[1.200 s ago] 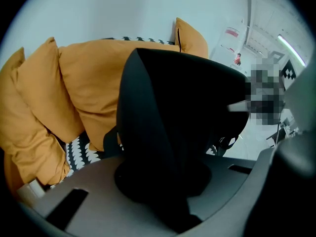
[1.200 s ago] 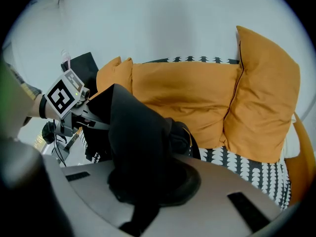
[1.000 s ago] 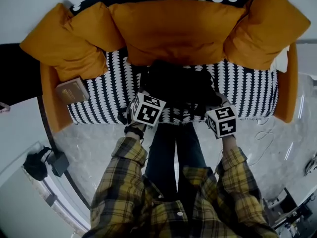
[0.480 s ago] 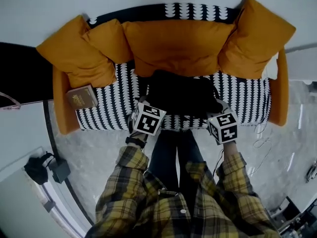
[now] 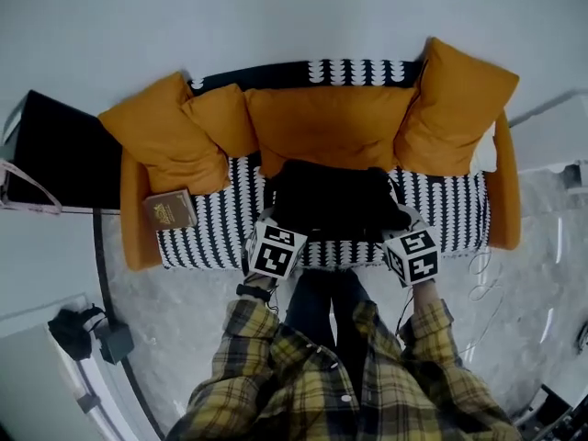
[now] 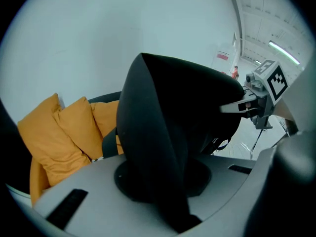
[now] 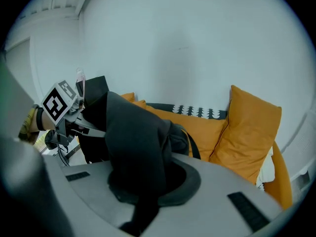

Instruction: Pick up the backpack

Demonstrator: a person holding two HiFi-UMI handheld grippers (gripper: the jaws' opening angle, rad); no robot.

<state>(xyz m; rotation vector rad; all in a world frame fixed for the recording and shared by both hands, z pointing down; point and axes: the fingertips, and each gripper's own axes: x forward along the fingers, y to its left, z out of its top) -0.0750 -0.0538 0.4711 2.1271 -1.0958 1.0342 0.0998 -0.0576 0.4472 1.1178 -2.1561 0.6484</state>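
A pale wall [image 5: 276, 16] is running along the 12 o'clock side, and the sofa [image 5: 450, 211] is standing flush against it. The sofa's seat is wearing a black-and-white scalloped cloth, with smooth orange arms closing it off at 3 and 9 o'clock. A marbled floor [image 5: 184, 310] is lying open along the sofa's front edge, from 4 round to 8 o'clock. Plump orange cushions [image 5: 331, 127] are leaning along the back from end to end.

The backpack [image 5: 331, 200], soft, black and matte, is hanging between the two tongs over the middle front of the seat. From above I cannot tell whether it is touching the cloth. The left tongs [image 6: 163, 179] are nearly pressed together, pinching a fold of the backpack's fabric. The right tongs [image 7: 145, 184] are doing the same at its other end. Plaid sleeves [image 5: 248, 338] are reaching in from 6 o'clock.

A dark lump of gear [image 5: 87, 329] is sitting on the floor at 8 o'clock. A flat brown book [image 5: 170, 209] is lying on the seat's 9 o'clock end, well apart from the backpack. A thin cable [image 5: 478, 274] is curling on the floor at 4 o'clock.
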